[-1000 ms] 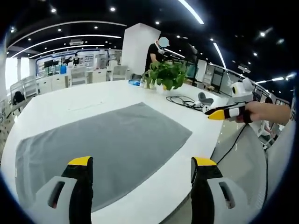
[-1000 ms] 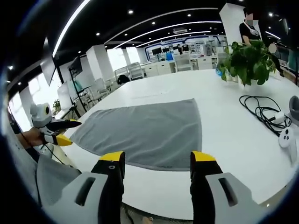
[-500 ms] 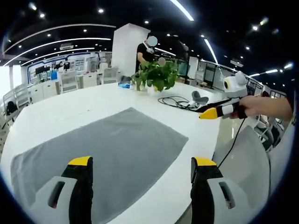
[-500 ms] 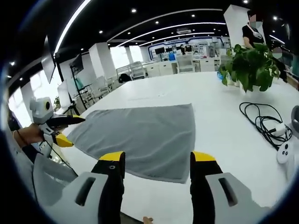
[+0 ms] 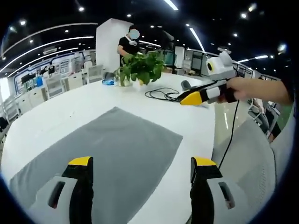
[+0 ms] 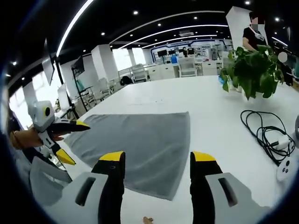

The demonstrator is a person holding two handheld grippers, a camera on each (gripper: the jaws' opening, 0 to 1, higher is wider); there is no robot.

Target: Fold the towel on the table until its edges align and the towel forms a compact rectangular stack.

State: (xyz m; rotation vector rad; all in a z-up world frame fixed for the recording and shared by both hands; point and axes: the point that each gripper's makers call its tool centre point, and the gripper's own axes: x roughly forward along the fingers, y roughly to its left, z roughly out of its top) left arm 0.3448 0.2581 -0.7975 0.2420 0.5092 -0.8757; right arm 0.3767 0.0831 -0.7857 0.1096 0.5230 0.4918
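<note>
Left gripper view: the left claw point(image 5: 142, 163) stands wide apart, holding nothing, its yellow-tipped jaws raised over the grey towel point(image 5: 100, 154), which lies flat on the white surface point(image 5: 60, 109) just ahead. Beyond it to the right, the right claw point(image 5: 189, 99) hangs above the surface near a black cable point(image 5: 163, 94) and potted plant point(image 5: 138, 67).

Right gripper view: the right claw point(image 6: 156, 161) is likewise wide apart and empty, the towel point(image 6: 135, 142) spread ahead. To the left, the left claw point(image 6: 74, 140) gapes at the towel's near corner; contact cannot be judged.
</note>
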